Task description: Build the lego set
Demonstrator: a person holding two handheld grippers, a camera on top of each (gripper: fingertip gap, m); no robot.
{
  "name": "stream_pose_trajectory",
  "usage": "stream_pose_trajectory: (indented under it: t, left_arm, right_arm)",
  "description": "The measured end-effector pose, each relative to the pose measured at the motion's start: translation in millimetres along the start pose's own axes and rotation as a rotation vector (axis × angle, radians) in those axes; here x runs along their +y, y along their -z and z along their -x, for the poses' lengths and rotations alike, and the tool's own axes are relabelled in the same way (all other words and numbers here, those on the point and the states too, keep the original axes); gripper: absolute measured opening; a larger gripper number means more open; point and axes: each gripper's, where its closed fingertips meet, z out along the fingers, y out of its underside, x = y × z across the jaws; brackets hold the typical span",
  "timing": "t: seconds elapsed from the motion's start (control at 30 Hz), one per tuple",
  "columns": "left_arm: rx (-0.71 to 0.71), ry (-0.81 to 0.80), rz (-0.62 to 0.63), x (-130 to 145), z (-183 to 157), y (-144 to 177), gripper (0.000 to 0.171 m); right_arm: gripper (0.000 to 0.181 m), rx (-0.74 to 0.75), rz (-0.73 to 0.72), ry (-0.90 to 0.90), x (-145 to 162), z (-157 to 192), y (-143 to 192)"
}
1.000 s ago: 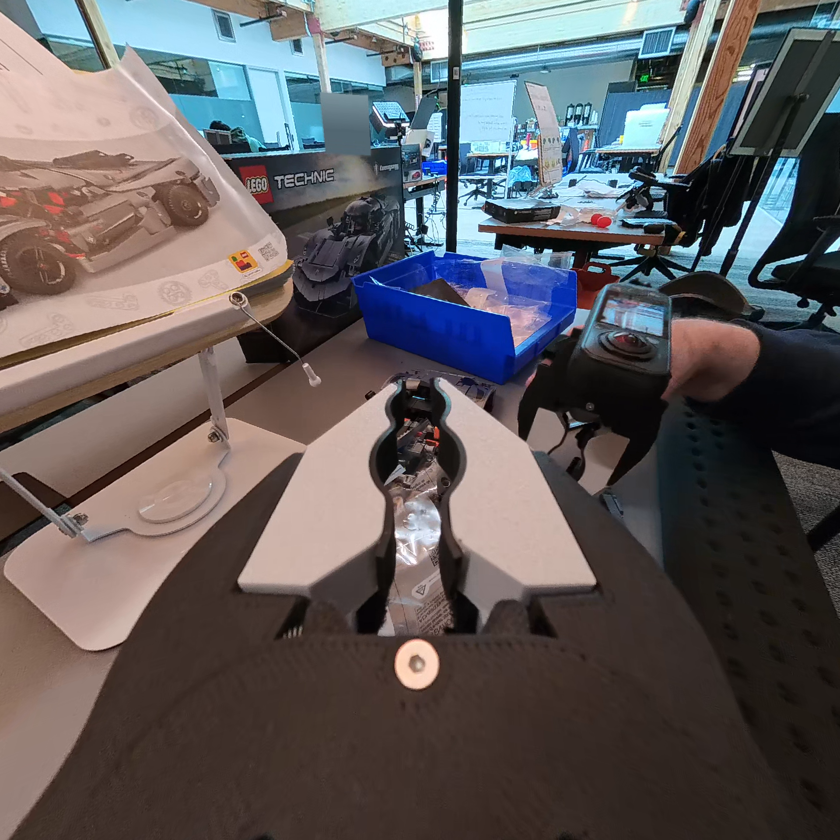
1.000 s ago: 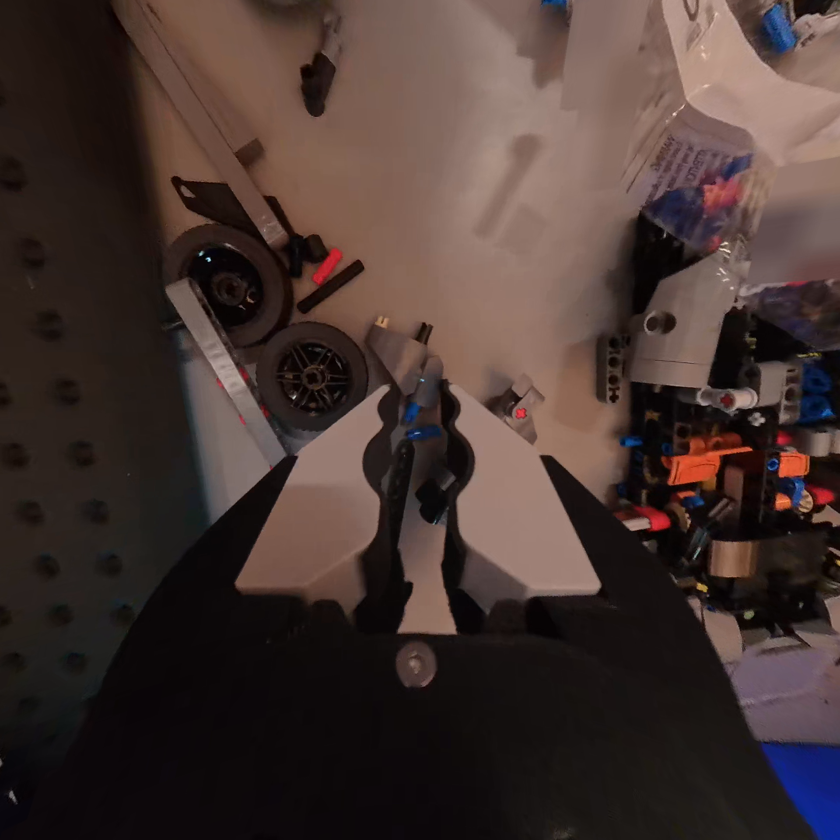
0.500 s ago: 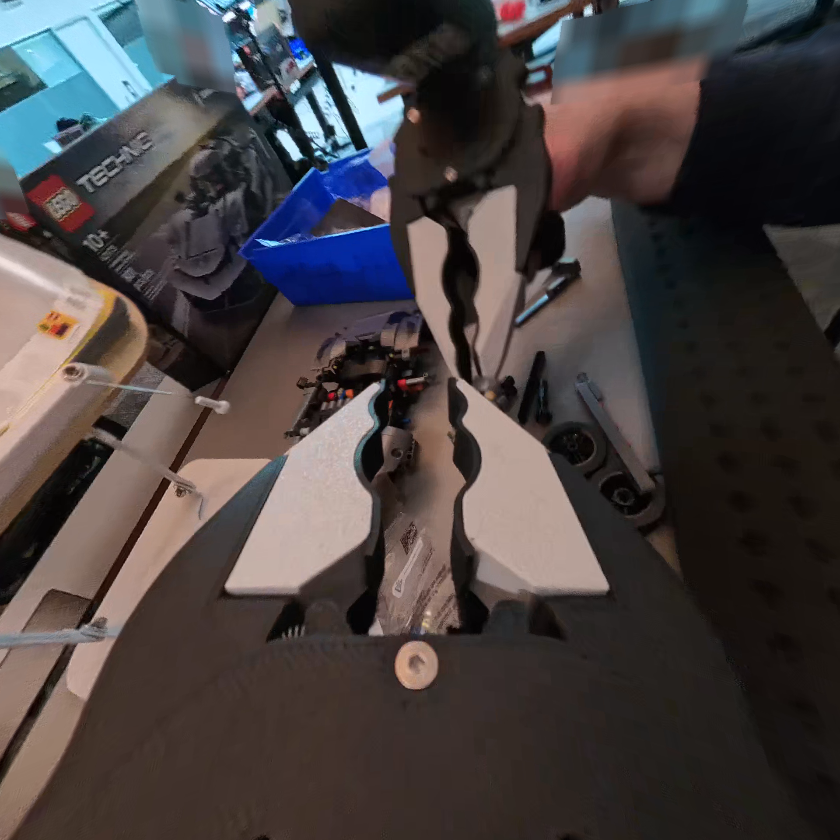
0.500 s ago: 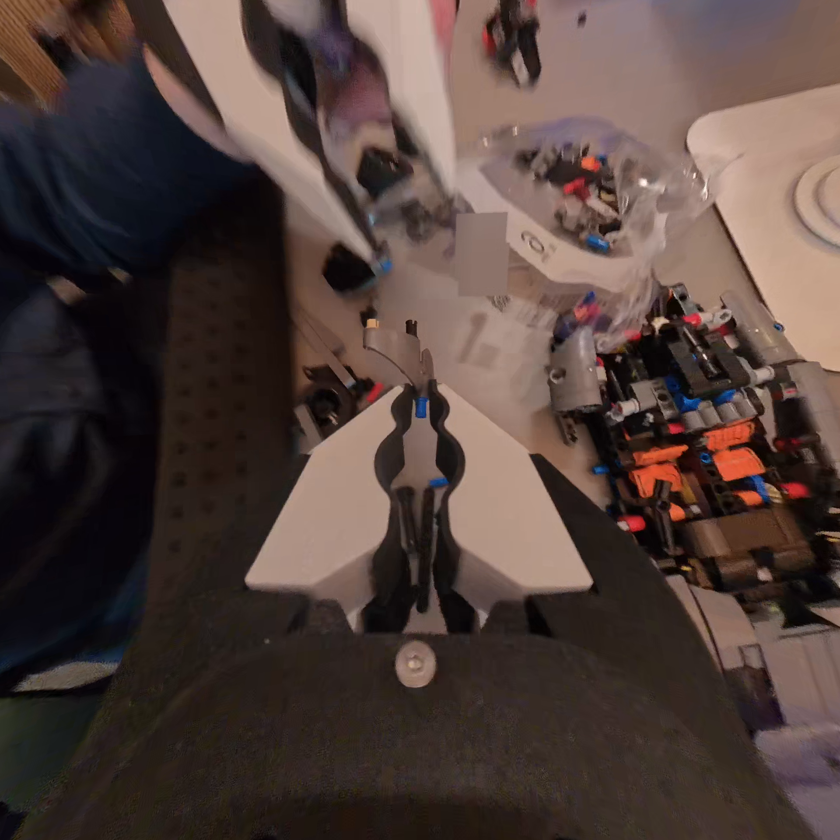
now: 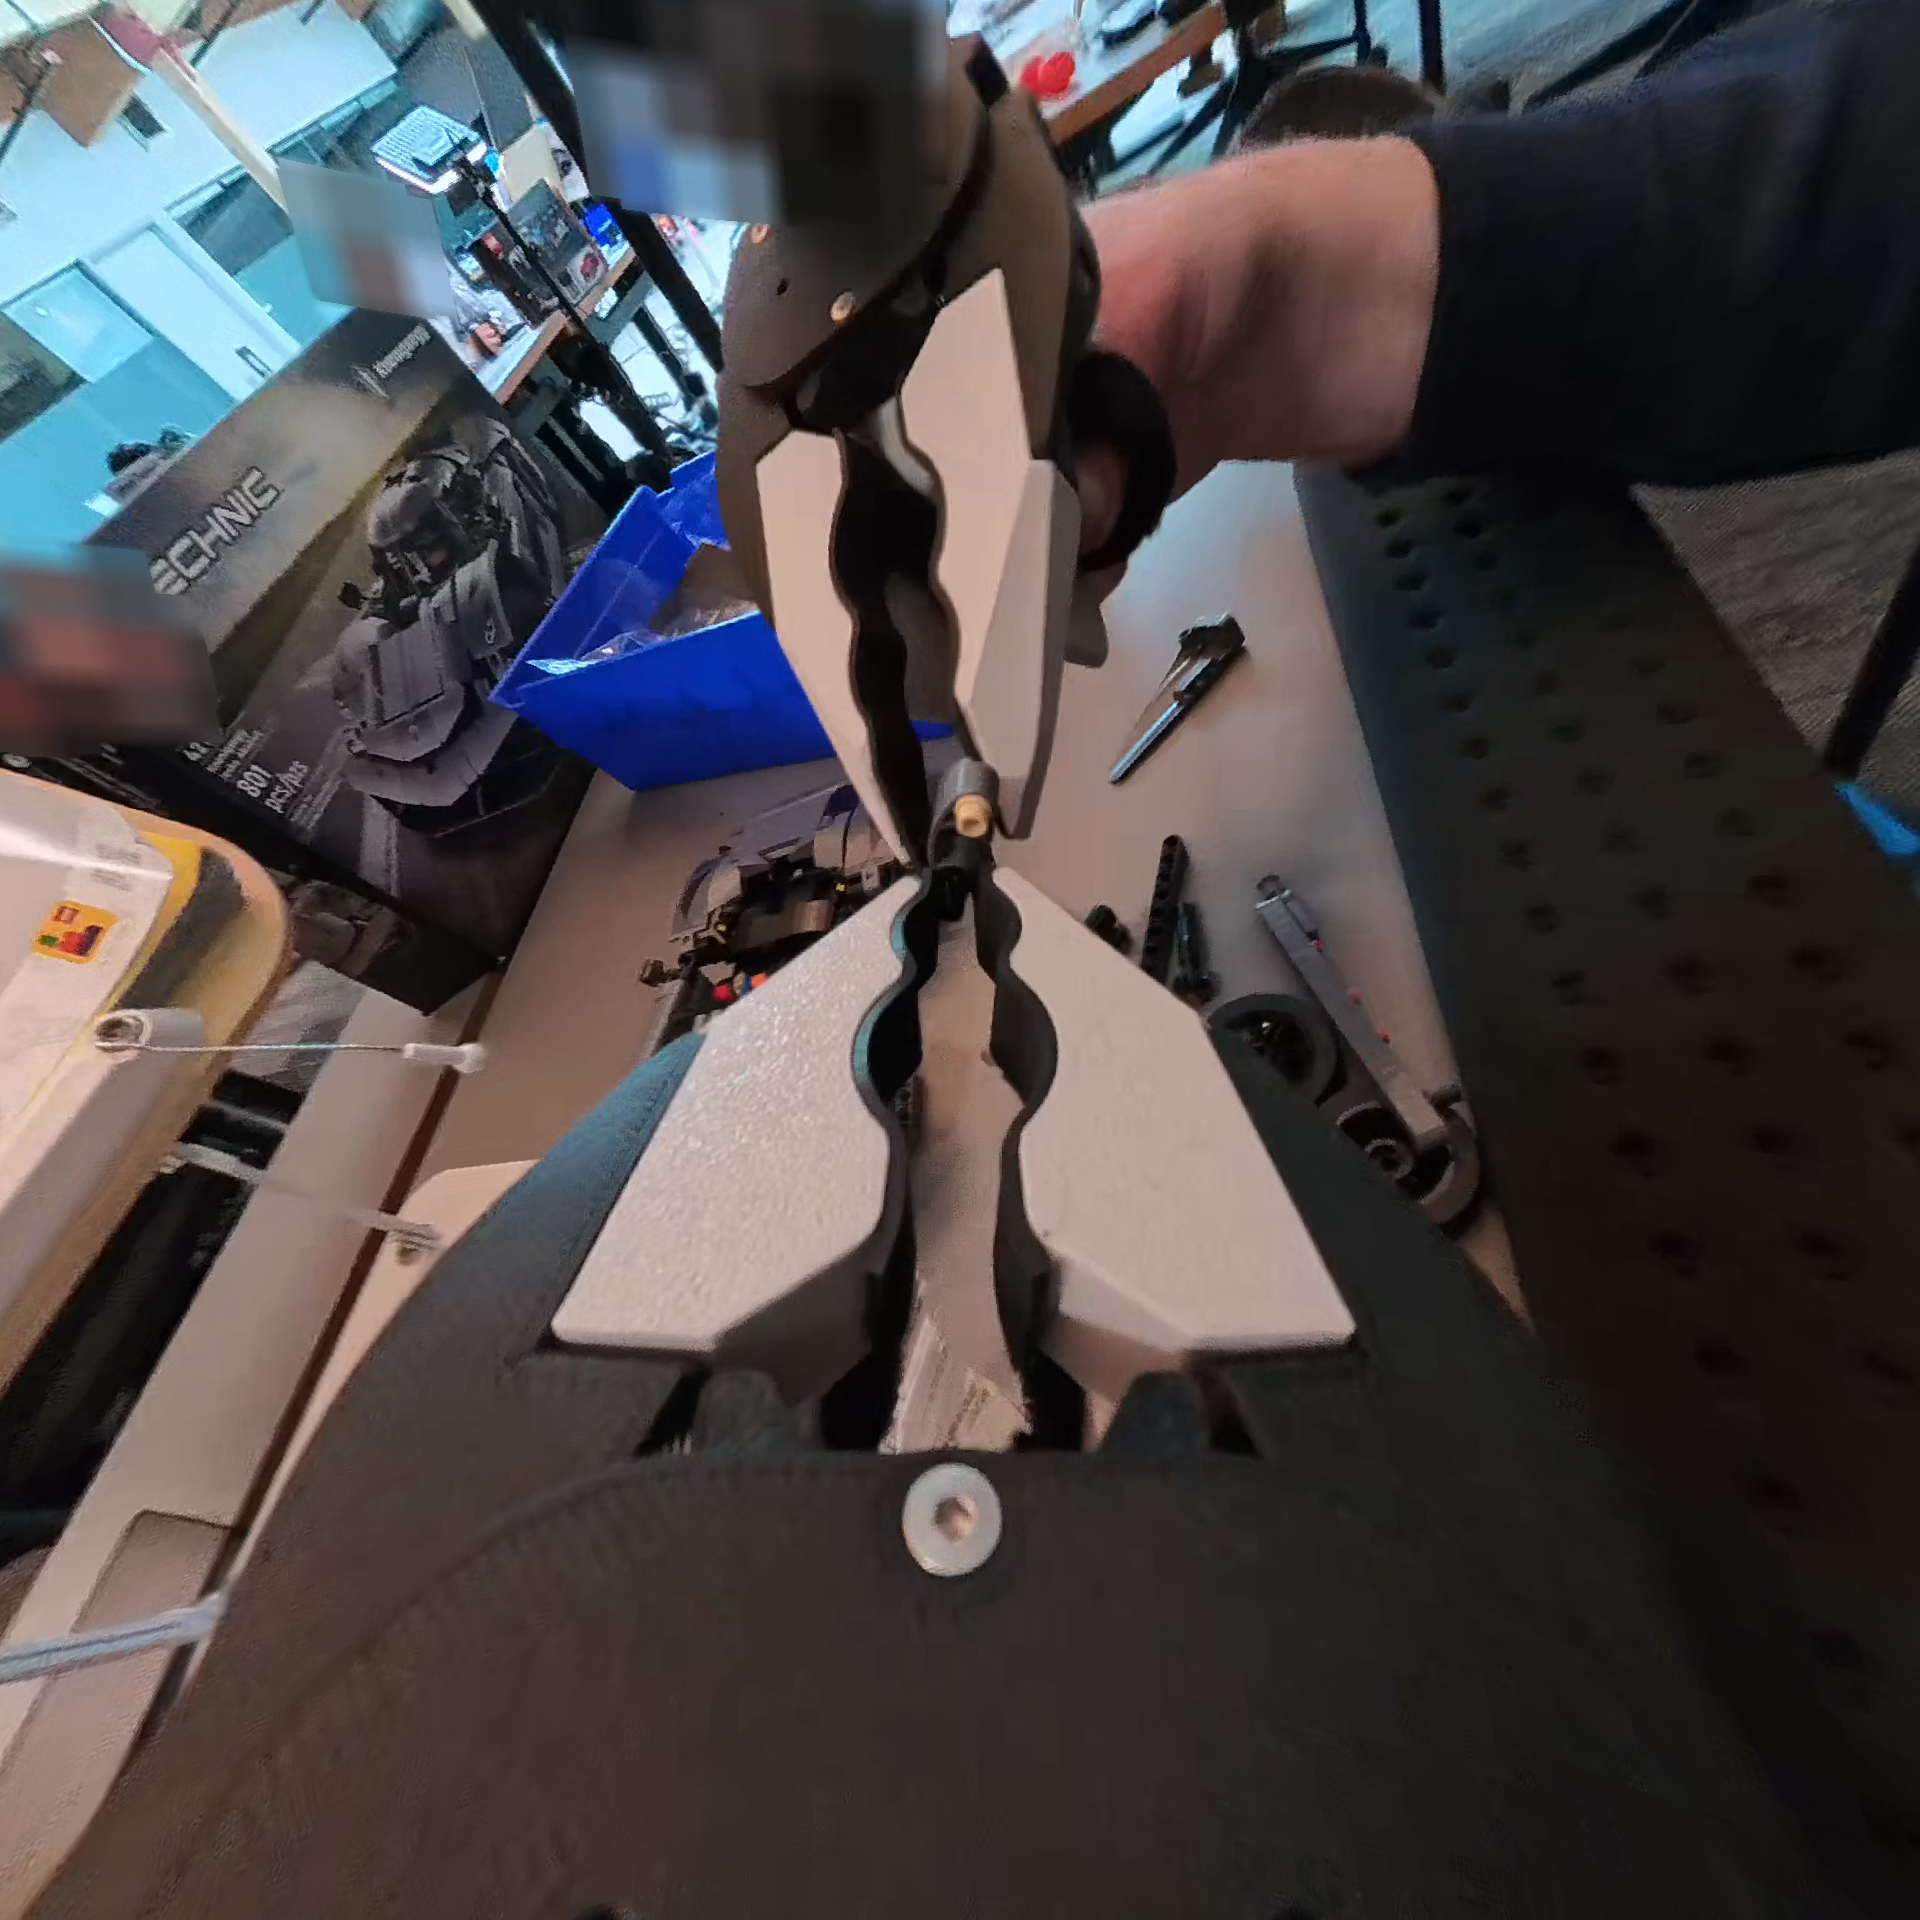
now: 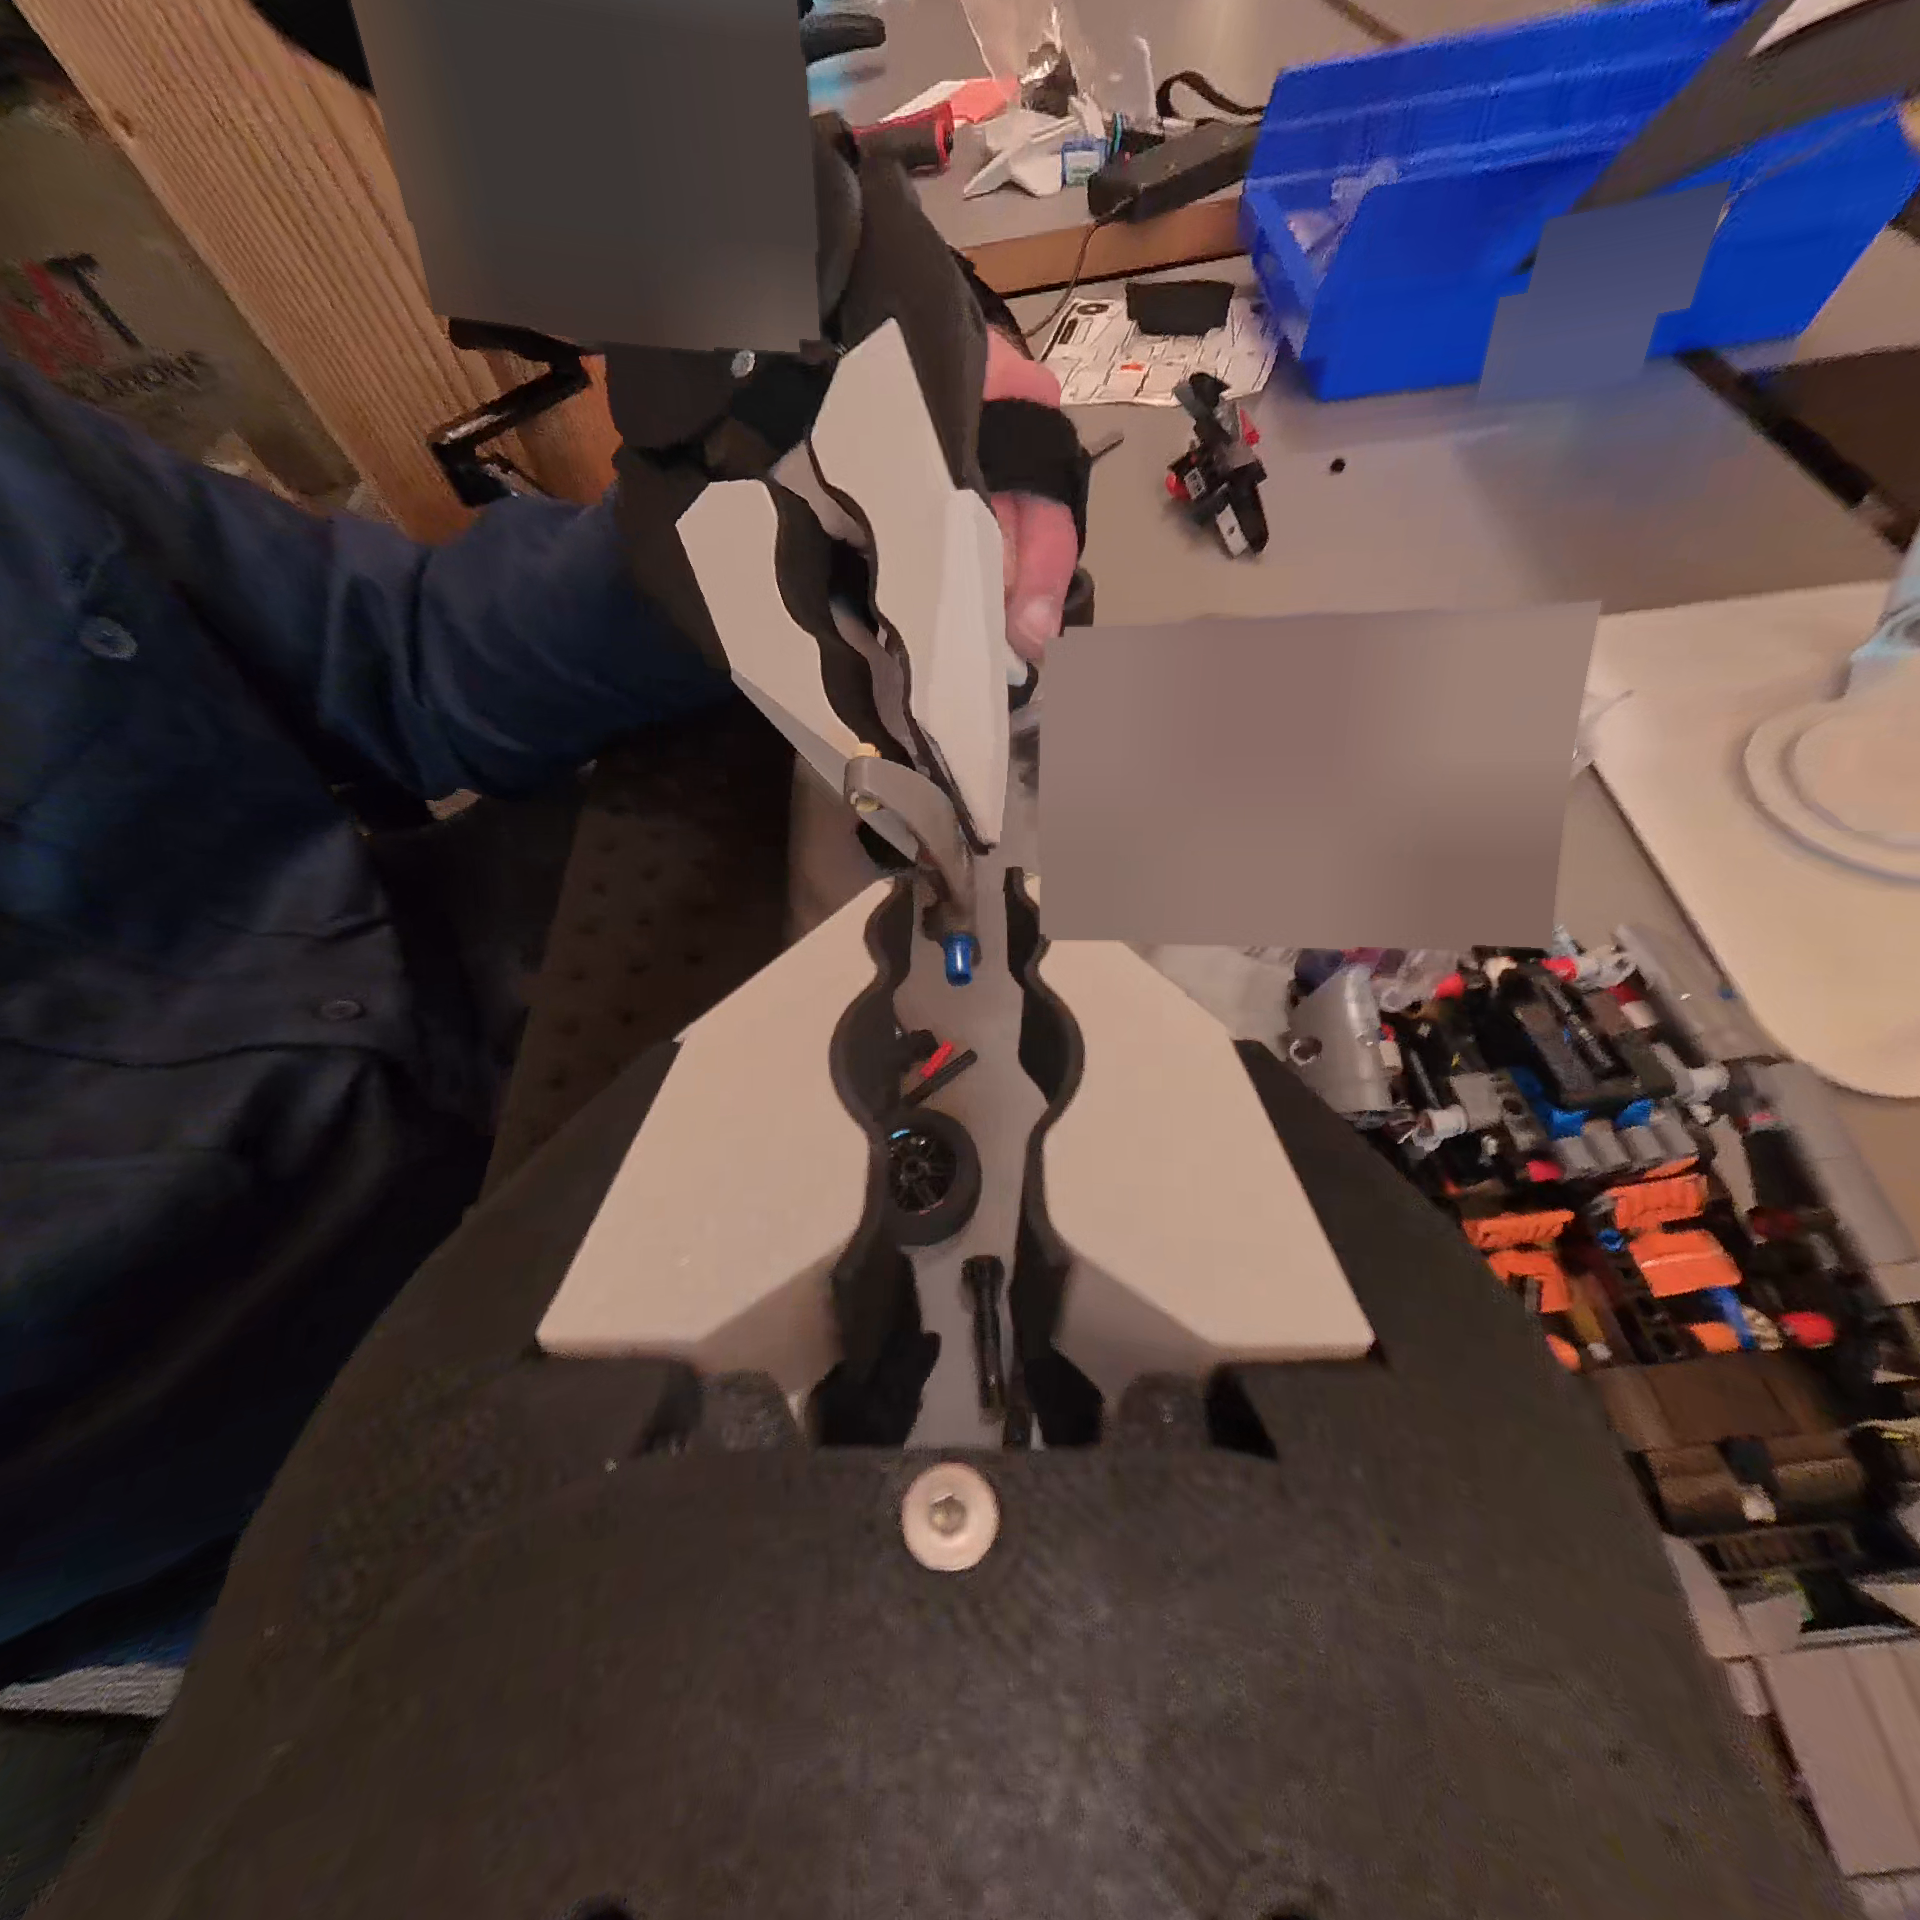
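A small grey curved panel piece (image 6: 896, 805) with a tan pin (image 5: 974, 811) and a blue pin (image 6: 957, 956) hangs in the air above the table. My right gripper (image 6: 951, 896) is shut on its lower end. My left gripper (image 5: 951, 896) meets it tip to tip and is shut on a dark part of the same piece. In the right wrist view the left gripper (image 6: 961, 831) comes down from above. In the left wrist view the right gripper (image 5: 961, 826) does the same. The partly built black, grey and orange model (image 6: 1558, 1153) lies on the table below right.
Two black wheels (image 5: 1283, 1039), a long grey beam (image 5: 1340, 997) and black rods lie by a perforated black mat (image 5: 1662, 935). A blue bin (image 5: 665, 675), the set box (image 5: 395, 582) and the instruction stand (image 5: 94, 1039) stand at the back and left. A small subassembly (image 6: 1221, 478) lies farther off. Only a small space, under 4 cm, lies between the two pairs of fingers.
Both grippers rose from the table and turned to face each other. The right one carried the grey piece up; the left one narrowed from open onto it.
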Motion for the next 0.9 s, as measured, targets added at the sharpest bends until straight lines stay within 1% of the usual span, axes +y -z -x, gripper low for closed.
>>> stream_pose_trajectory:
  t: [0.07,0.1,0.13,0.23,0.37,0.5,0.57,0.73,0.8,0.9]
  left_arm:
    - [0.014,0.056,-0.003,1.3,1.7,-0.9,0.004]
    - [0.037,0.089,-0.017,0.6,0.7,-1.0,0.004]
    - [0.050,0.118,-0.029,0.0,0.8,-0.5,0.004]
    - [0.061,0.171,-0.061,-2.5,3.5,1.3,0.004]
    - [0.032,0.165,-0.082,-5.4,8.5,5.1,0.004]
    - [0.040,0.174,-0.111,-9.2,8.6,6.5,0.005]
    - [0.057,0.178,-0.132,-12.9,6.3,7.4,0.007]
    - [0.084,0.195,-0.123,-10.9,3.5,7.3,0.002]
    - [0.082,0.166,-0.130,-14.3,1.1,9.8,0.002]
    - [0.080,0.179,-0.161,-22.1,0.2,12.2,0.001]
  right_arm:
    - [0.015,0.013,-0.014,0.029,-4.2,1.6,-2.3]
    - [0.007,0.023,-0.025,0.040,-6.0,1.4,-2.6]
    - [0.006,0.031,-0.033,0.040,-7.0,0.5,-2.8]
    - [0.005,0.000,-0.084,-0.029,-11.5,0.5,-1.4]
    - [0.005,-0.034,-0.131,-0.089,-15.5,-0.1,3.8]
    - [0.005,-0.040,-0.115,-0.101,-12.8,-0.4,3.9]
    - [0.005,-0.046,-0.115,-0.093,-12.9,0.9,3.4]
    - [0.005,-0.057,-0.109,-0.073,-12.3,4.0,3.0]
    - [0.005,-0.070,-0.119,-0.045,-14.8,8.5,4.3]
    - [0.005,-0.113,-0.155,-0.023,-18.9,13.4,8.5]
